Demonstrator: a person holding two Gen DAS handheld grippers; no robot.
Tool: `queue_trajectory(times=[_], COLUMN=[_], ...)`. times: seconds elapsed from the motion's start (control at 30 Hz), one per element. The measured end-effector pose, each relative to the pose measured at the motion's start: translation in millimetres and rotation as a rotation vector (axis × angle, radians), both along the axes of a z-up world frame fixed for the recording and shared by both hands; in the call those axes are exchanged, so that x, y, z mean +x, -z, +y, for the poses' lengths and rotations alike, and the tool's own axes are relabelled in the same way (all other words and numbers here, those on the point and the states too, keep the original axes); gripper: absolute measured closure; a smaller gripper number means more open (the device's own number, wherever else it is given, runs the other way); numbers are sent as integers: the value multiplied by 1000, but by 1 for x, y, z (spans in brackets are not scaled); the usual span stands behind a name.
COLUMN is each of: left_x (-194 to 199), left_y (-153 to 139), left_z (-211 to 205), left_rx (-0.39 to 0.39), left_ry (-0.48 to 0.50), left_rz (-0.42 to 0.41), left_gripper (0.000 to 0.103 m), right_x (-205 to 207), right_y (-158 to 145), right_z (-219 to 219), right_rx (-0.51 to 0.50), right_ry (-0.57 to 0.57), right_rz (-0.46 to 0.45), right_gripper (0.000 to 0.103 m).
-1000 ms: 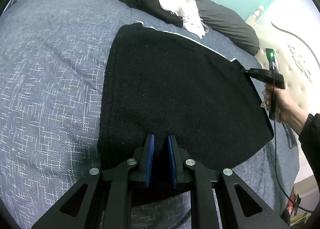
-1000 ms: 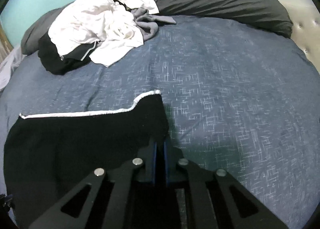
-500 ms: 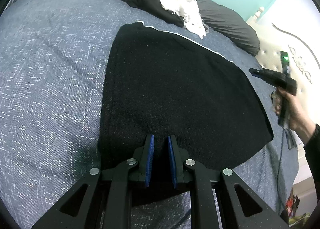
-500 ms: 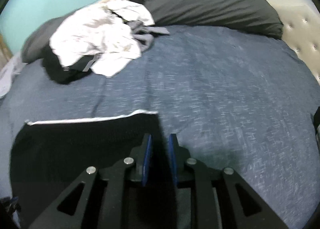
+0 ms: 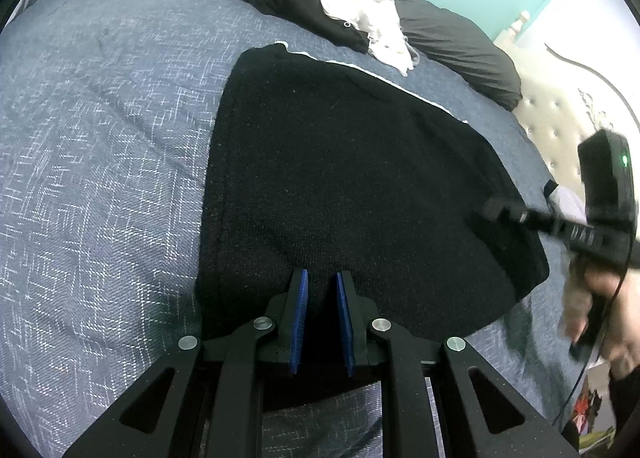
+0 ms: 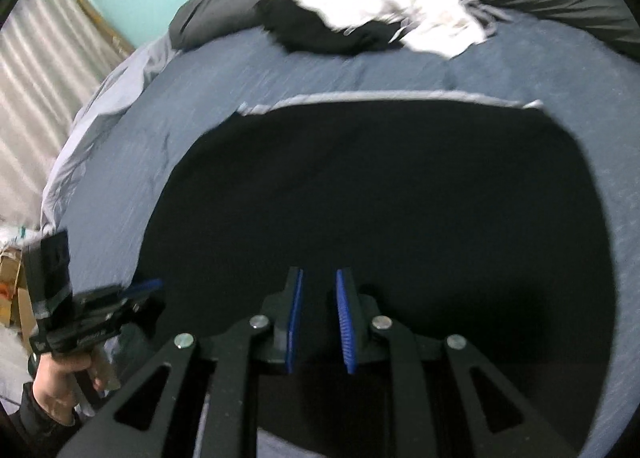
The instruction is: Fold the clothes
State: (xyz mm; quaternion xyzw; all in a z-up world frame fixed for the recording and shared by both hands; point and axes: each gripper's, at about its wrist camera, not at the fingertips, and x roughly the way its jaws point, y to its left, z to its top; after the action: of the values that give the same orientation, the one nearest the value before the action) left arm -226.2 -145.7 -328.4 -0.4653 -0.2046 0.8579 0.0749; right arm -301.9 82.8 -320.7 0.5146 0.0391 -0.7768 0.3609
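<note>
My left gripper stands slightly open over the near edge of the black garment, which lies flat on the blue bedspread; whether the fingertips touch the cloth I cannot tell. My right gripper is also slightly open with nothing between its pads, its jaws having just opened (this view is blurred), and it points over the same garment. Beyond its white-trimmed far edge sits a pile of white and black clothes against a dark grey pillow. A tufted headboard stands at the right
</note>
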Motion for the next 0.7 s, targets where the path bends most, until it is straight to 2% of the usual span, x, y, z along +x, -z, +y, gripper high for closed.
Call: queue_trajectory(times=[0.13, 0.47, 0.63, 0.7], left_x=[1, 4, 6, 7], left_y=[0, 0, -1, 0], left_z=[1, 5, 9, 9], left_rx=[-3, -12, -14, -17], left_ry=[4, 13, 26, 27], left_rz=[-3, -11, -8, -11], left_gripper=[87, 86, 78, 78], right_x=[24, 68, 79, 79], right_y=[20, 18, 29, 33], right_z=[-13, -12, -15, -18], right_rx=[46, 146, 186, 196], right_ry=[7, 19, 19, 14], right_rz=[-45, -13, 3, 21], right_gripper=[87, 87, 87, 87])
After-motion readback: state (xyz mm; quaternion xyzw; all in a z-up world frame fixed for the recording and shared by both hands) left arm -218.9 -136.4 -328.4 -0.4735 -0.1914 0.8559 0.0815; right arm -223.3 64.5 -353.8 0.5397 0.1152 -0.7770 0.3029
